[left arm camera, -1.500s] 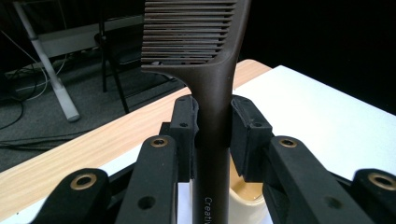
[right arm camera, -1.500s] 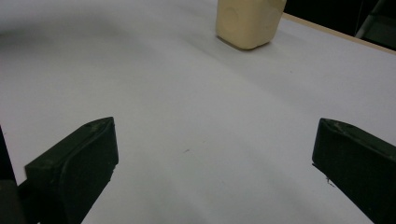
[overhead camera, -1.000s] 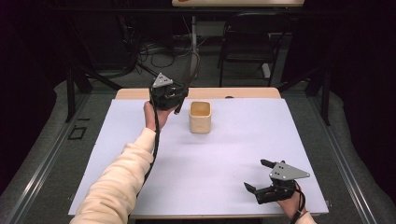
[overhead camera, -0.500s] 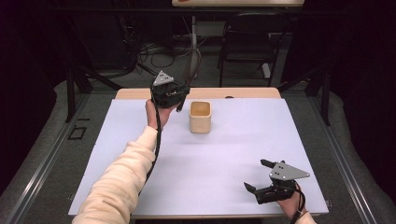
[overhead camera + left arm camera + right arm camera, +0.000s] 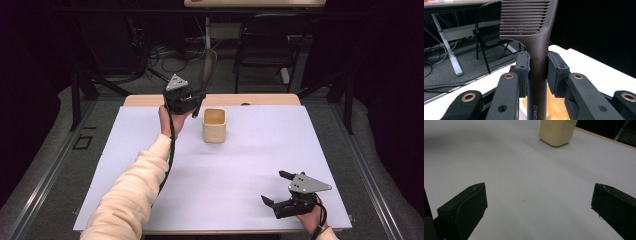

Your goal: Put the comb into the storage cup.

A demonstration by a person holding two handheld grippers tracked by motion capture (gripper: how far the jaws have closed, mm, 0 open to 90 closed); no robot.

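Left tool [image 5: 192, 100] is clamped on the handle of a dark comb [image 5: 537, 72], its pads pressing the shaft from both sides, with the toothed head standing above them. From above, the comb [image 5: 209, 70] rises up and away from that tool, and a cream cup [image 5: 214, 125] stands just beside and below it on the worktop [image 5: 250, 165]. The cup's pale body [image 5: 554, 105] shows behind the handle, under the pads.

If the aim is to stand the comb in the cup, the risk lies in the grip: the smooth, narrow handle could swivel between the pads as the hand turns, so the end would meet the rim instead of the opening. A knock there could tip the light cup or push it aside.

Right tool [image 5: 285, 192] rests well apart, low at the near edge, wide open and empty; the cup [image 5: 557, 131] is far ahead of it.
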